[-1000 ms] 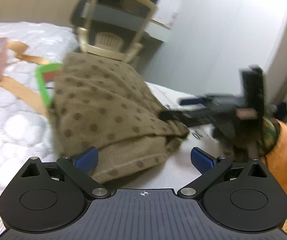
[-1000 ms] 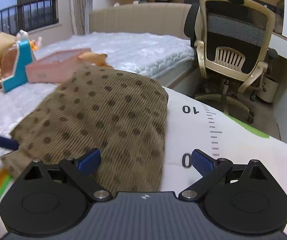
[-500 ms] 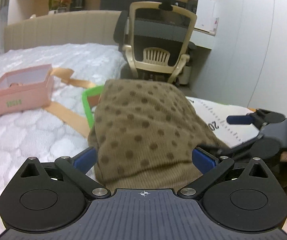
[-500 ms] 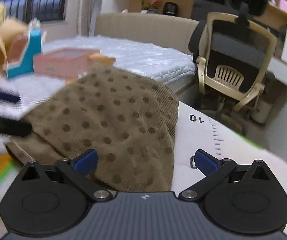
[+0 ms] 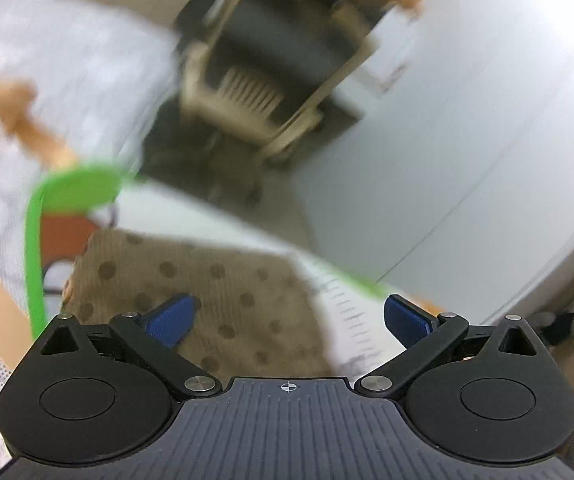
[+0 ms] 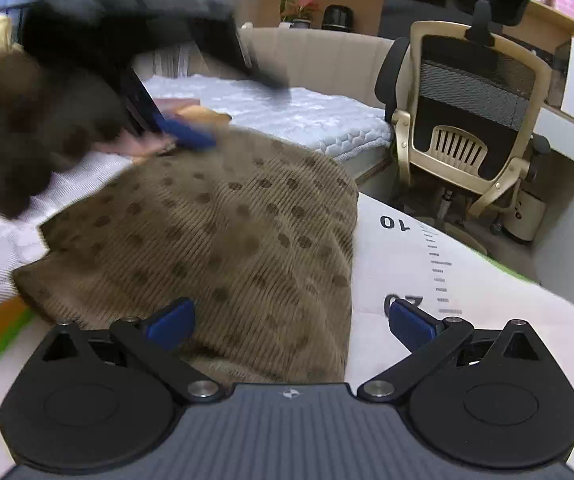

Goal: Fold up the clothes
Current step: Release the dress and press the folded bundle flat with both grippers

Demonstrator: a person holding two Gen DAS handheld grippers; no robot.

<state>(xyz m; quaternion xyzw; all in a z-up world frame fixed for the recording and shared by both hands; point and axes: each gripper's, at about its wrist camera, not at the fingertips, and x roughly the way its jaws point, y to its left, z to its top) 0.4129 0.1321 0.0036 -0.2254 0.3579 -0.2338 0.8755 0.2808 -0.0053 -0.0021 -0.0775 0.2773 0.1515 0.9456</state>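
Note:
A brown corduroy garment with dark dots [image 6: 223, 248] lies folded in a mound on a white mat with printed numbers [image 6: 415, 264]. My right gripper [image 6: 289, 322] hovers open at its near edge, the left blue pad over the cloth and the right pad over the mat. In the blurred left wrist view the same garment [image 5: 207, 292] lies below my left gripper [image 5: 287, 318], which is open and holds nothing. That left gripper shows as a dark blurred shape with a blue fingertip [image 6: 191, 136] at the garment's far left edge.
A beige and black office chair [image 6: 471, 120] stands beyond the mat at the right. A white quilted bed [image 6: 295, 116] lies behind the garment. The mat has a green border [image 5: 35, 264]. A light wall [image 5: 467, 140] fills the right of the left wrist view.
My left gripper has swung up and over the garment, tilting its view, and is blurred by motion. My right gripper has shifted slightly along the mat. Both stayed open.

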